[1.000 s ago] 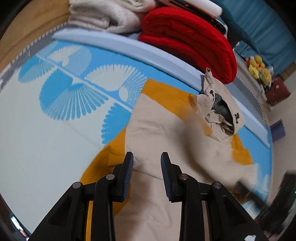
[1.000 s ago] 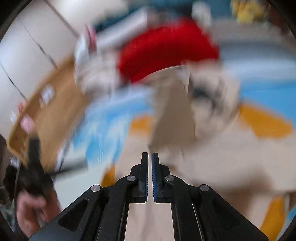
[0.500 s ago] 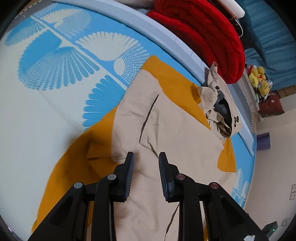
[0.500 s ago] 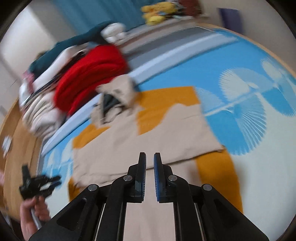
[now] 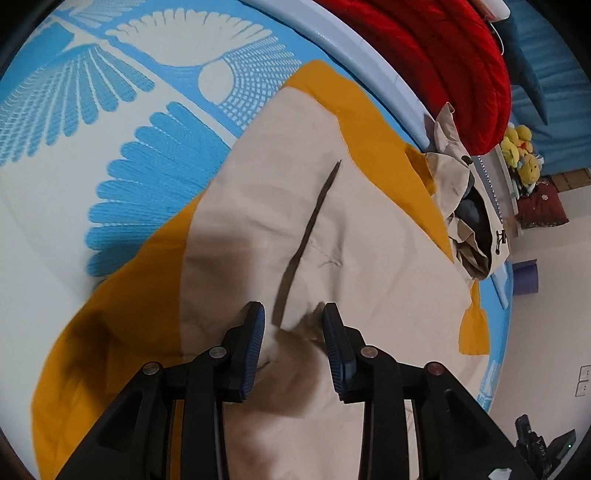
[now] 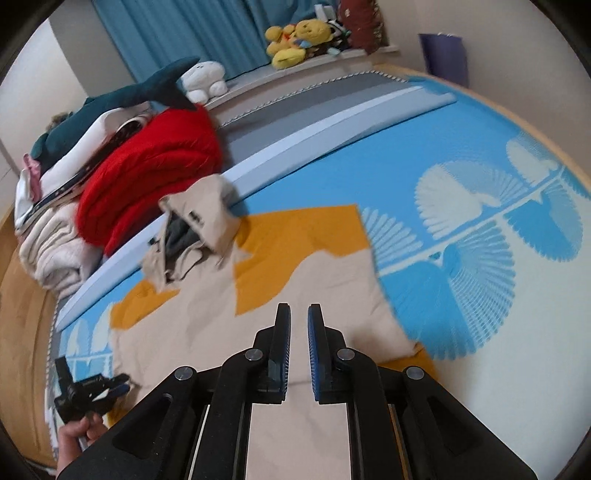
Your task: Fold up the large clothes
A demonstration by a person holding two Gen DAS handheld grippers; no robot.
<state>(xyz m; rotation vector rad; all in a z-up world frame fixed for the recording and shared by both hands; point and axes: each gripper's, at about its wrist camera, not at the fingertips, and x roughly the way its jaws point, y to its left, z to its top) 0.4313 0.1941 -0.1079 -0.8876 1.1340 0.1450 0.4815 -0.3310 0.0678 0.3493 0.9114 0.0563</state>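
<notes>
1. The beige hooded jacket (image 5: 362,236) is lying spread on the blue and white patterned mat (image 5: 110,122), over an orange cloth (image 5: 122,314). Its hood (image 6: 199,229) is bunching at the far end, near the pale blue border strip (image 6: 332,129).
2. I judge the folding is only beginning: one side seems folded in, but the body is lying open and wrinkled, and the hood is not tucked.
3. Your left gripper (image 5: 293,341) is hovering with fingers apart over a fabric ridge, grasping nothing. Your right gripper (image 6: 298,347) is showing a narrow gap and is empty too.
4. Around you, a red blanket (image 6: 155,170) and a cream one (image 6: 48,251) are sitting in a pile beyond the mat, with plush toys (image 6: 295,40) and a blue curtain (image 6: 192,29) behind.
</notes>
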